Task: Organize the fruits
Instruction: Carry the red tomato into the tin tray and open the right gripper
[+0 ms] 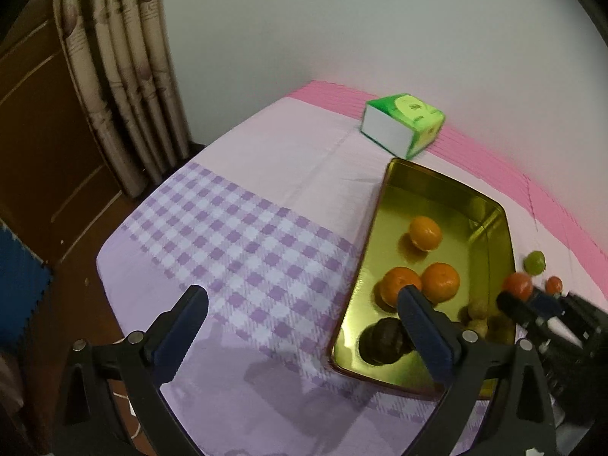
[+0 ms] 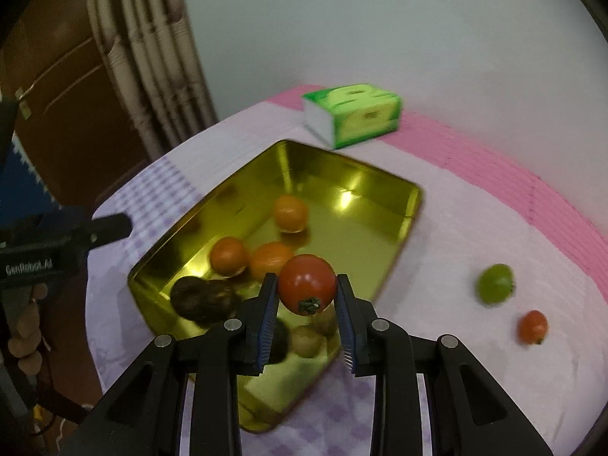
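a red tomato is clamped between the pads of the right gripper, lifted above the near end of the gold tray. its green stem scar is turned toward the camera and slightly down; the tomato is nearly round, so no clear long axis can be read.

the left gripper is spread wide with nothing between its fingers, held over the checked cloth beside the tray's long left edge.

inside the tray, 3 oranges can be counted, with 2 dark avocados at the near end and at least 2 small brownish fruits partly hidden behind the right gripper. these are judged as already sorted.

2 pieces are left on the cloth to the right of the tray, well apart from it: a green fruit and a small red tomato. so the task is judged well past halfway, with the held tomato yet to be set down and 2 more to be collected.

the tray's long axis runs from the near corner away toward the green tissue box.
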Tool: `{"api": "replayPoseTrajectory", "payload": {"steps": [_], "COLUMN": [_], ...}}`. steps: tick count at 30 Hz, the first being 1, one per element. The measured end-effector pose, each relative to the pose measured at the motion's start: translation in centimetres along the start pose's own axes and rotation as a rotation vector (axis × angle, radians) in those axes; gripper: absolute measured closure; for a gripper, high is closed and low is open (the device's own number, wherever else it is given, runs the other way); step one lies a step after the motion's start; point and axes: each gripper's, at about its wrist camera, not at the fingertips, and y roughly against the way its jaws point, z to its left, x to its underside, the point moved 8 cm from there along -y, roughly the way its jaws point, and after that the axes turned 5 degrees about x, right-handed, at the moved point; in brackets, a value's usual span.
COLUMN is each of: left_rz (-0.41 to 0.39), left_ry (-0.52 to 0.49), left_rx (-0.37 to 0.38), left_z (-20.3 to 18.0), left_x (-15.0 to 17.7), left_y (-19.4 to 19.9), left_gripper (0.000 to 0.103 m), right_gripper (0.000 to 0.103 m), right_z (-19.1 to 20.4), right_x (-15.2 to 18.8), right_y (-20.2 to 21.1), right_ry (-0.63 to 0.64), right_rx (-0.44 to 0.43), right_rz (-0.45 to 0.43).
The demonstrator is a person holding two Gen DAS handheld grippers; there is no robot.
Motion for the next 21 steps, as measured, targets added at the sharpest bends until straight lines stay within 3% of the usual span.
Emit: {"api": "replayPoseTrajectory", "payload": {"steps": [6, 21], "left_rz": [-0.001, 0.006], "left_ry": [0.024, 0.027], "left_rx": [-0.004, 0.001], "left_z": [0.5, 0.4], "left_x": [-0.2, -0.1], "left_y": [0.0, -0.1], "left_gripper": [0.004, 0.004], "right_gripper": [0.072, 0.072], "right_z": [2.1, 2.1], "right_x": [0.7, 1.6], "right_y": [-1.5, -4.1], "right_ry": [0.034, 0.04], "right_rx": [-0.019, -0.005], "right_rz": [0.034, 0.099]}}
